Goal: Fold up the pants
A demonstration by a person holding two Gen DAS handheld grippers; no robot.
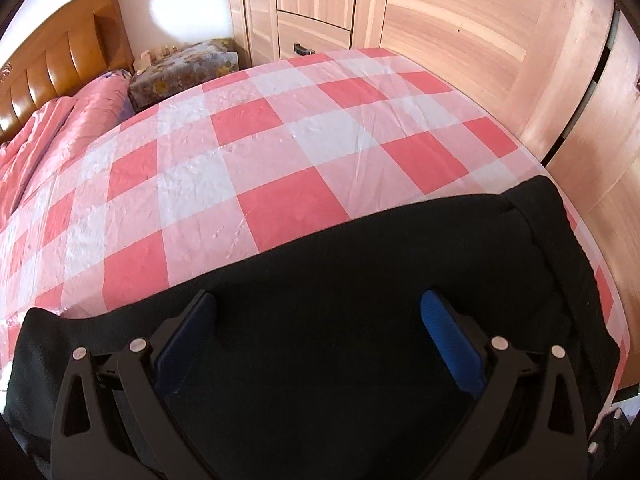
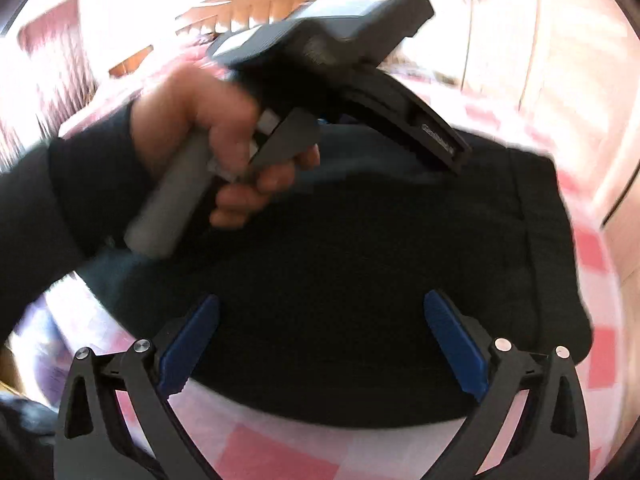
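The black pants [image 1: 360, 280] lie folded into a thick dark block on the pink-and-white checked bed sheet [image 1: 248, 148], near its front right corner. My left gripper [image 1: 318, 300] is open just above the pants, its blue pads [image 1: 448, 336] wide apart and holding nothing. In the right wrist view the pants [image 2: 360, 248] fill the middle. My right gripper [image 2: 322, 308] is open over their near edge and holds nothing. The person's left hand with the left gripper's body [image 2: 320, 48] hovers over the far side of the pants; that view is motion blurred.
A wooden headboard [image 1: 60, 60] and a pink quilt [image 1: 52, 132] lie at the far left. A patterned nightstand [image 1: 184, 68] stands behind the bed. Wooden wardrobe doors [image 1: 460, 32] run close along the bed's right side. The sheet's edge [image 2: 280, 452] lies under my right gripper.
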